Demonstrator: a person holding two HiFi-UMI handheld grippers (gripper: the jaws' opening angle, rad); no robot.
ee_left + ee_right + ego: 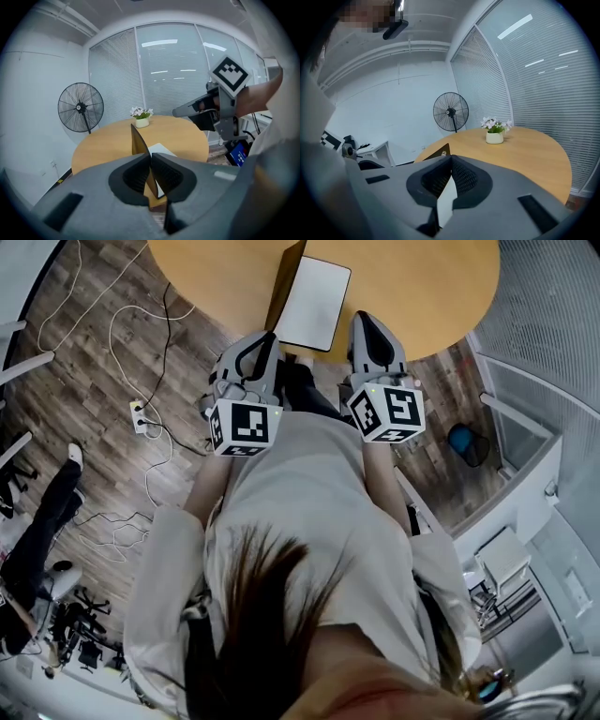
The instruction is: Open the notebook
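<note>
My left hand-held gripper (151,158) is clamped on the brown cover (137,139) of the notebook (314,304). The cover stands nearly upright, while the notebook lies flat at the near edge of the round desk (422,287). My right hand-held gripper (450,161) sits at the notebook's right side, its jaws pinched together on the edge of a white page (446,199).

A flower pot (141,122) (white) sits on the round table (185,135), a fan (80,108) beyond
</note>
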